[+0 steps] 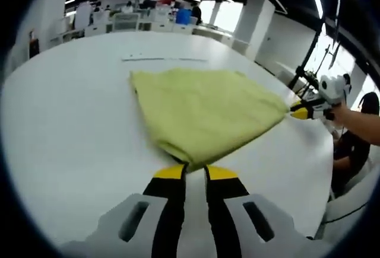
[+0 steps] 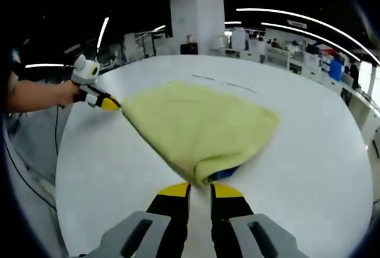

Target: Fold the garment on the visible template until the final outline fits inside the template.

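I had the yellow garment (image 1: pixel 205 112) pinched at two opposite corners, its long axis running between them. Left hand-held gripper (image 1: pixel 196 169) was clamped on one corner, right hand-held gripper (image 2: pixel 200 185) on the other; each lay straight ahead of the other across the cloth. Garment rested mid white bench (image 1: pixel 71 127); faint template line (image 1: pixel 163 60) beyond it; nothing between

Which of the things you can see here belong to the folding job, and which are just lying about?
Belongs to the job:
yellow garment
left gripper, shut on one corner
right gripper, shut on another corner
white table
thin line marks on the table

Just lying about:
desks
blue bin
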